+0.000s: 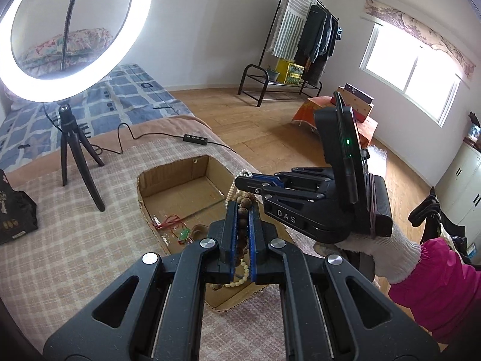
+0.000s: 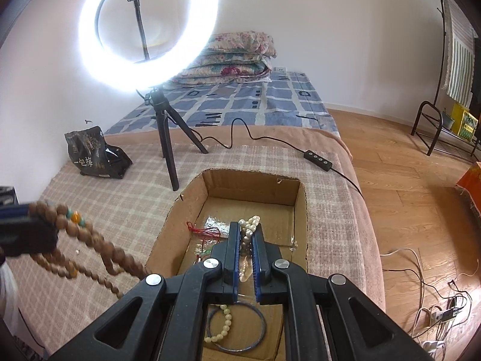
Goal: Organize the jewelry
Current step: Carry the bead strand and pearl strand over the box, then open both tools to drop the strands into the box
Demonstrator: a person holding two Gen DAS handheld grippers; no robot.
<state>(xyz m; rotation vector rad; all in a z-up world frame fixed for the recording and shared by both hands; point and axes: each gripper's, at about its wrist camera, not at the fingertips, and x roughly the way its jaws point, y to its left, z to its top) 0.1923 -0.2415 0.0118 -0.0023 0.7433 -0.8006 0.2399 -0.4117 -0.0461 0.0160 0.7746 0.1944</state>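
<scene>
Right above the open cardboard box [image 2: 300, 198], both grippers hang over its hollow. The left gripper [image 1: 242, 210] has its fingers clenched on a strand of brown wooden beads [image 1: 241, 219]; in the right wrist view the same beads [image 2: 90, 237] loop down just left of the box, with a few green and amber ones among them. The right gripper [image 2: 246, 234] has its fingers clamped on a white pearl strand [image 2: 249, 225], held over the box's middle. On the box floor lie a red cord [image 2: 201, 230], a thin dark bangle [image 2: 237, 328] and a pale bead bracelet [image 2: 224, 325] lying across it. The box sits sunk into a checked blanket [image 2: 120, 204] on a bed, with a lit ring light [image 2: 147, 30] on a tripod behind the box and a black bag [image 2: 93, 156] to the box's far left.
</scene>
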